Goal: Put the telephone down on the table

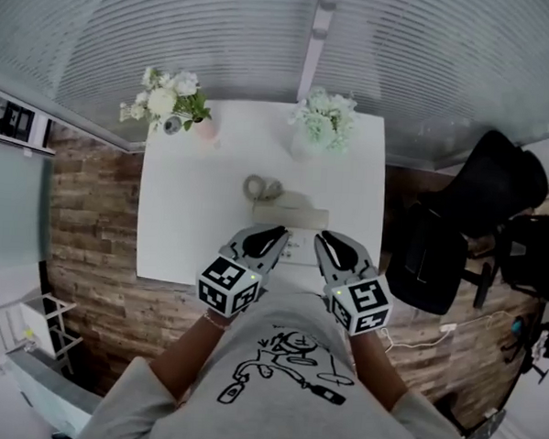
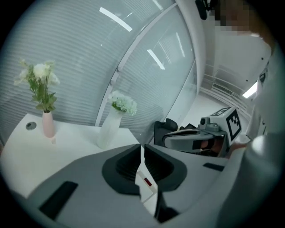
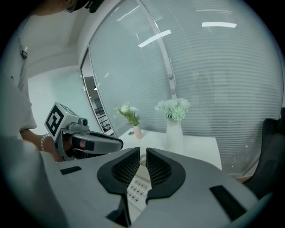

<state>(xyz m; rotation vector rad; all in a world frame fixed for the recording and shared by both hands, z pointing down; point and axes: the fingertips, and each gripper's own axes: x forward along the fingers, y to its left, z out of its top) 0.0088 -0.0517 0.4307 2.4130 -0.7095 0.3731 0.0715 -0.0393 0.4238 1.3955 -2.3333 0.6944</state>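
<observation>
Straight down onto a white table (image 1: 178, 227), backed by a wall of slatted blinds (image 1: 174, 34). At the far left corner, a pink vase (image 2: 48, 124) of white flowers, with a small round disc (image 2: 30, 126) just beside it. Further along the far edge, a white vase (image 3: 173, 131) of pale green blooms. Both vases well apart from the action. Off to the right on the plank floor (image 1: 92, 204), a black office chair (image 1: 481, 211), standing apart from the table.

And there, the telephone (image 1: 289, 213): flat on the tabletop, close to the near edge and roughly centred, its coiled cord (image 1: 262, 188) looped just behind it on the far side.

Side by side above that near edge, left gripper (image 1: 275, 234) and right gripper (image 1: 324, 240), tips angled down and inward, partly covering the telephone's near end from above. Left jaws pinched to a bare slit, gripping nothing, only a sliver of white telephone body glimpsed below through the gap. Right jaws likewise closed to a narrow gap, empty, with the keypad (image 3: 137, 189) peeking through underneath. Telephone below and just ahead of both tips, no pad on it.
</observation>
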